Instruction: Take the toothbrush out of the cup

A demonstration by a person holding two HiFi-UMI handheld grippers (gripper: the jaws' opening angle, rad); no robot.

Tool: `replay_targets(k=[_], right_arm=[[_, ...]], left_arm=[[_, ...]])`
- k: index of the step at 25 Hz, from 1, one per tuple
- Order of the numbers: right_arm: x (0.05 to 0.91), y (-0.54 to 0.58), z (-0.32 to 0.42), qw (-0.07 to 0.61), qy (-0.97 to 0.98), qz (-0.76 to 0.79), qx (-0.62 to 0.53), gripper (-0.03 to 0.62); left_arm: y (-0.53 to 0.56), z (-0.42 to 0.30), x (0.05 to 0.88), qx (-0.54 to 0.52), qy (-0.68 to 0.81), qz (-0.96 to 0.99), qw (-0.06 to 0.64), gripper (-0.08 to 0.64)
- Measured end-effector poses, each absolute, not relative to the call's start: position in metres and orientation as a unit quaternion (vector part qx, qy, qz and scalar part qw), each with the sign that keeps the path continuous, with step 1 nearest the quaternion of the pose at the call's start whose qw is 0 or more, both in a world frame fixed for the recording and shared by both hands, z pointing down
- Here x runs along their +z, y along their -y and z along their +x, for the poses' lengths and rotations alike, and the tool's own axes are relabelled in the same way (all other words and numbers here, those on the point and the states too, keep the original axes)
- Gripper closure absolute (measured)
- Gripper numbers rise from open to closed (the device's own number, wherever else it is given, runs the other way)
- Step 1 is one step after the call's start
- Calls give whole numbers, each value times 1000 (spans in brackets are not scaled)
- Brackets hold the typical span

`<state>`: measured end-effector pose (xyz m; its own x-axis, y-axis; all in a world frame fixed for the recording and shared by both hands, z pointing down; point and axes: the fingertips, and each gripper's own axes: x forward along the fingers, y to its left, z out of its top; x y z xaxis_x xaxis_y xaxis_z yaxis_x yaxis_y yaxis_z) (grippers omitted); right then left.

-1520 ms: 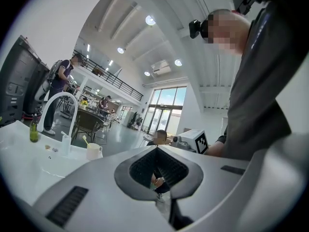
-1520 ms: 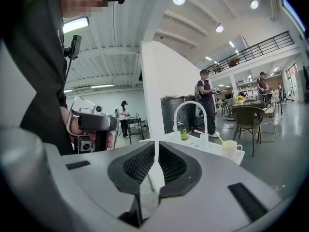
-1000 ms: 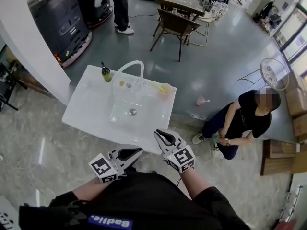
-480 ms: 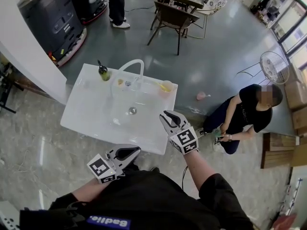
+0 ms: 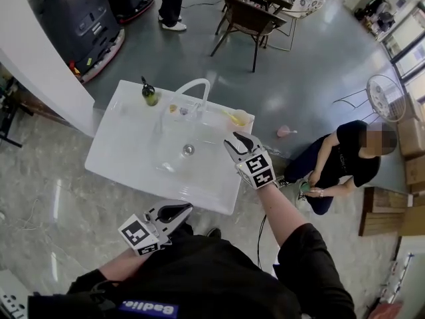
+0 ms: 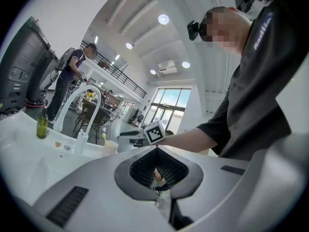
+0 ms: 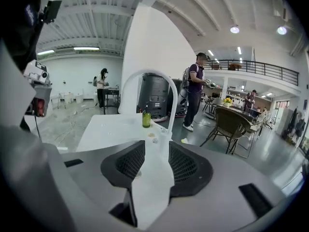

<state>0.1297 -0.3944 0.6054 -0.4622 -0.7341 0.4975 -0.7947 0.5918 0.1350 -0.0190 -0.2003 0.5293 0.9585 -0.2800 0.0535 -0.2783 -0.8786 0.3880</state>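
The toothbrush [image 5: 234,116] stands tilted in the cup [image 5: 242,119], which sits at the far right corner of the white bench [image 5: 126,151], beside the sink basin and right of the arched faucet [image 5: 189,88]. A green bottle [image 5: 150,97] stands at the back, left of the faucet.

My right tool [image 5: 239,140] hovers just short of the cup, not touching it. Its jaws are opening, with nothing between them. The head view shows cup and tool together. My right gripper view leaves the cup out and frames only the faucet, the bottle and bare bench through the gap. My left gripper view catches the cup from the side, the brush head poking above its rim, with my right tool just beside it.

My right arm is stretched out over the bench's near right corner, the tool tipped downward. My left arm stays bent close to my body, and my left tool [image 5: 189,208] is held level before the bench's near edge, clenched and empty.
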Motion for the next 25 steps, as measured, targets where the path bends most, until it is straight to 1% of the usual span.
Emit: replay_targets(k=[5, 13, 25], right_arm=[[624, 425, 130, 304, 840, 447, 42, 425], [667, 478, 155, 384, 791, 476, 38, 423], [700, 507, 164, 425, 757, 495, 46, 428]], left_arm=[[205, -28, 535, -1, 152, 966, 209, 552], [209, -43, 548, 5, 165, 960, 227, 554], [213, -62, 561, 8, 189, 951, 245, 554]])
